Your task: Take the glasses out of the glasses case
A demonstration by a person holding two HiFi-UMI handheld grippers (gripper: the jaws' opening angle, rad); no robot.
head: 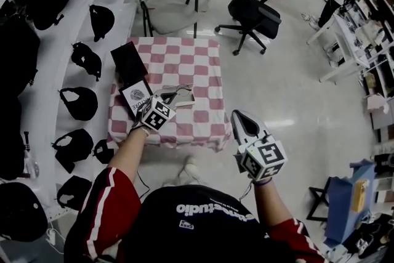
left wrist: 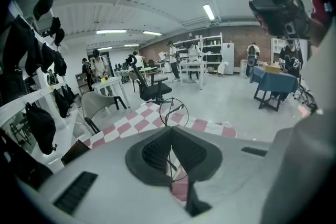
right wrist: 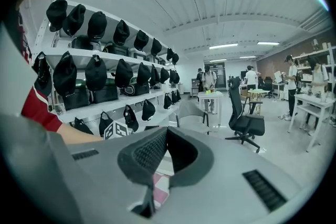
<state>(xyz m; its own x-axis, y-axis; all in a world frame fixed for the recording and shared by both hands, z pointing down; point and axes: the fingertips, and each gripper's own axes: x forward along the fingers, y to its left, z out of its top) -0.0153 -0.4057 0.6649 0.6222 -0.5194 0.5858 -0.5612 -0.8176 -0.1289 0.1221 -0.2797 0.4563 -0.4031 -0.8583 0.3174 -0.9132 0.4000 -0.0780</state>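
Observation:
Thin wire-framed glasses [left wrist: 173, 112] are pinched between the jaws of my left gripper [left wrist: 170, 131], one round lens sticking up above the fingertips. That gripper [head: 183, 94] hovers over the near middle of the red-and-white checked table [head: 197, 64]. At the table's left side the black glasses case [head: 128, 60] lies open, apart from the gripper. My right gripper [head: 239, 115] hangs off the table's right front corner, above the floor. Its jaws [right wrist: 164, 131] are closed with nothing between them.
A white printed card [head: 136, 95] lies next to the case. A grey chair [head: 166, 3] stands behind the table and a black office chair [head: 252, 9] at the back right. Shelves with black caps [head: 80, 58] run along the left. A blue table [head: 348, 206] stands at the right.

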